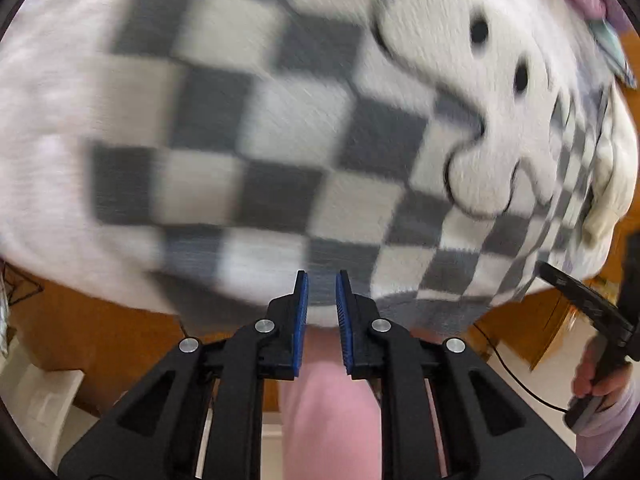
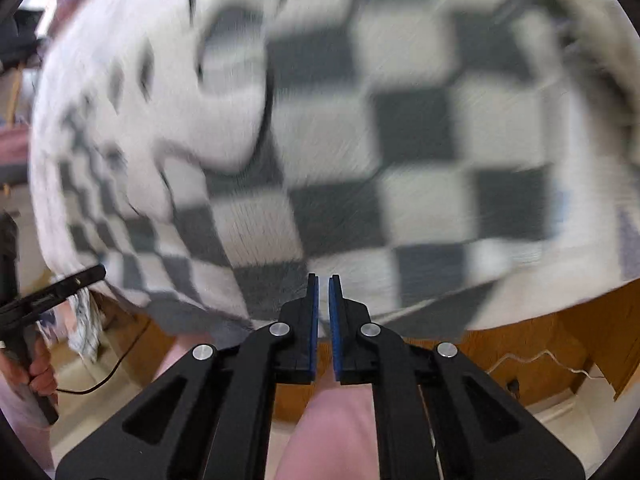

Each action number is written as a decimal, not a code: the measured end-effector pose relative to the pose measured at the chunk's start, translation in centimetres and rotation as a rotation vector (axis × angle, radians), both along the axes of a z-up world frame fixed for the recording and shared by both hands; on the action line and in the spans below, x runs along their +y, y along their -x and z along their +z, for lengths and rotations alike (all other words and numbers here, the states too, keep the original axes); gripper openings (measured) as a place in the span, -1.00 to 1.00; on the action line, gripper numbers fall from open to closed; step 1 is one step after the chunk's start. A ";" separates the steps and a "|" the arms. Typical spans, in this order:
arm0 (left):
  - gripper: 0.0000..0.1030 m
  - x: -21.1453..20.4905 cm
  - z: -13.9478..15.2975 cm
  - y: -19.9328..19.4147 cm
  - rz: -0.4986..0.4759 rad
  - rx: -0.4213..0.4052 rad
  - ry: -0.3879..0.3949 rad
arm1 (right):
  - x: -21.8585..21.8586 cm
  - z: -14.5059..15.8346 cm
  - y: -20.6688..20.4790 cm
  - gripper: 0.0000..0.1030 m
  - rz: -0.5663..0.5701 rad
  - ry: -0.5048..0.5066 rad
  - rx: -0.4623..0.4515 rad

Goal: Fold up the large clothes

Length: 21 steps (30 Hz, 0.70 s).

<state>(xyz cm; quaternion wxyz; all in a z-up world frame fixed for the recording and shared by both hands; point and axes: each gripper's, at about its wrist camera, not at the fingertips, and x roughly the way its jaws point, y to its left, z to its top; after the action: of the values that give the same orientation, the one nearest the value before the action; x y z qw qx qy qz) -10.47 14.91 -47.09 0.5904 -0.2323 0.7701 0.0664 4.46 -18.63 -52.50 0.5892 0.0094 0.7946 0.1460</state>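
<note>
Grey-and-white checkered fleece garment [image 1: 280, 128] with cartoon face, spread flat, blurred; long axis unclear. Left gripper [image 1: 322, 280] narrowly parted, empty; right gripper [image 2: 323, 282] pressed nearly together, empty.

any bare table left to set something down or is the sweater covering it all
The checkered sweater covers nearly all the wooden table. Bare wood shows only as a strip along the near edge, left of the left gripper and right of the right gripper.

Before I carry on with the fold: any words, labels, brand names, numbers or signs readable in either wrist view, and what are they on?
None can be read in either view.
The checkered sweater carries a cartoon face, a picture only, no letters.
The printed cloth at the upper right edge of the left wrist view is too blurred to tell.
</note>
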 end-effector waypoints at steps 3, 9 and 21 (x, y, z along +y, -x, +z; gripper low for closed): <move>-0.68 -1.0 -4.7 0.6 -0.034 0.039 -0.061 | 0.8 -4.6 1.6 -0.97 0.004 0.057 -0.008; -0.68 0.1 0.7 0.0 -0.044 -0.030 -0.066 | 0.1 0.6 0.4 -0.87 -0.001 -0.039 -0.017; -0.68 -0.9 3.1 -15.1 -0.019 -0.431 -0.039 | 10.2 3.0 -14.0 -0.86 -0.063 -0.374 -0.293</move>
<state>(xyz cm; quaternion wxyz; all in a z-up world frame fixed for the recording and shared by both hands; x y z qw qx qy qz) 4.62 14.04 -44.00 0.7464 -0.2226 0.6267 0.0246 18.49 -8.38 -49.50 0.6904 0.1217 0.6591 0.2721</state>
